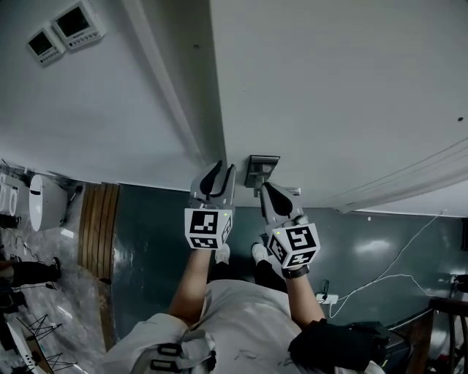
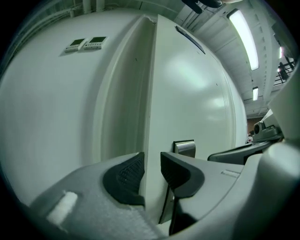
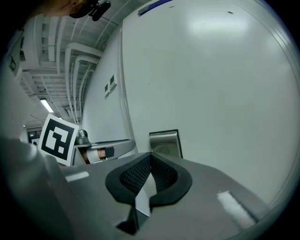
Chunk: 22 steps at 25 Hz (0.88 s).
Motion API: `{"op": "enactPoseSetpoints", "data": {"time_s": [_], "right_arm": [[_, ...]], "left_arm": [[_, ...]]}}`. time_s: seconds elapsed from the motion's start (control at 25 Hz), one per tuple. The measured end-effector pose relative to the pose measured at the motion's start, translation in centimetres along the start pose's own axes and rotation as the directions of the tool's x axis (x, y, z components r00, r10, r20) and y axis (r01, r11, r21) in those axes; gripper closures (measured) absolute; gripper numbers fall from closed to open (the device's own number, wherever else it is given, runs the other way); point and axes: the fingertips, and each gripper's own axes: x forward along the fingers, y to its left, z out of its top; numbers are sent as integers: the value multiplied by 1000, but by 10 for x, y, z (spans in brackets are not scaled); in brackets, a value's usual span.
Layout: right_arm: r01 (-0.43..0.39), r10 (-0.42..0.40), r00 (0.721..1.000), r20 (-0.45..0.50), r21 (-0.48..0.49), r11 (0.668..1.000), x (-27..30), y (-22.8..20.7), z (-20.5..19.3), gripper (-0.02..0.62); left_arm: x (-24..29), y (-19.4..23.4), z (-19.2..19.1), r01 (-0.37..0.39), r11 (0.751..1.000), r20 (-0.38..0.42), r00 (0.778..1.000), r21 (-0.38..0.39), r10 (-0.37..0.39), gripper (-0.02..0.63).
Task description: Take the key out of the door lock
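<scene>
Now we hold both grippers up close to the white door, so that either one can reach the metal lock plate. Our left gripper has its jaws parted with nothing between them, lined up on the door's edge. Our right gripper is pressed closed and empty. We cannot make out the key. It probably sits in that plate, just ahead of the right tips.

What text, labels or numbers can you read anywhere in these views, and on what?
No readable text anywhere.
On the two wall panels: screens too small to read.
On the marker cubes of the left gripper and right gripper: square patterns only, no letters.
On the lock plate: no print visible.
</scene>
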Motion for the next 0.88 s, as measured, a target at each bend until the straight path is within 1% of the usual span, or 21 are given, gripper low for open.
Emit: {"op": "enactPoseSetpoints", "data": {"time_s": [0.12, 0.32, 0.4, 0.52, 0.6, 0.68, 0.8, 0.84, 0.88], "right_arm": [[20, -20, 1000, -19, 35, 999, -4, -1, -16, 591], [57, -52, 997, -60, 85, 995, -15, -10, -47, 591], [81, -70, 994, -84, 126, 989, -21, -17, -64, 591], [112, -85, 987, -133, 211, 971, -29, -25, -95, 591], [120, -78, 984, -162, 267, 956, -27, -30, -117, 591], [115, -57, 983, -177, 337, 935, -24, -32, -136, 591], [63, 16, 987, -163, 466, 883, -18, -28, -154, 592], [31, 55, 986, -157, 502, 864, -14, -25, -160, 545], [4, 95, 983, -157, 533, 846, -9, -21, -166, 473]], "left_arm": [[8, -2, -2, 27, 1000, 1, 1000, 2, -27, 476], [19, 0, -3, 23, 1000, 12, 1000, -6, -22, 476], [19, 0, -3, 32, 999, 25, 999, -18, -32, 476], [17, -1, -4, 41, 999, 39, 998, -31, -40, 477], [18, -1, -4, 44, 998, 49, 998, -34, -42, 477], [19, 0, -4, 50, 998, 56, 997, -40, -48, 480], [17, 1, -5, 63, 997, 51, 997, -54, -60, 489], [17, 1, -6, 67, 996, 48, 997, -58, -64, 492], [17, 0, -6, 70, 996, 45, 997, -63, -67, 494]]}}
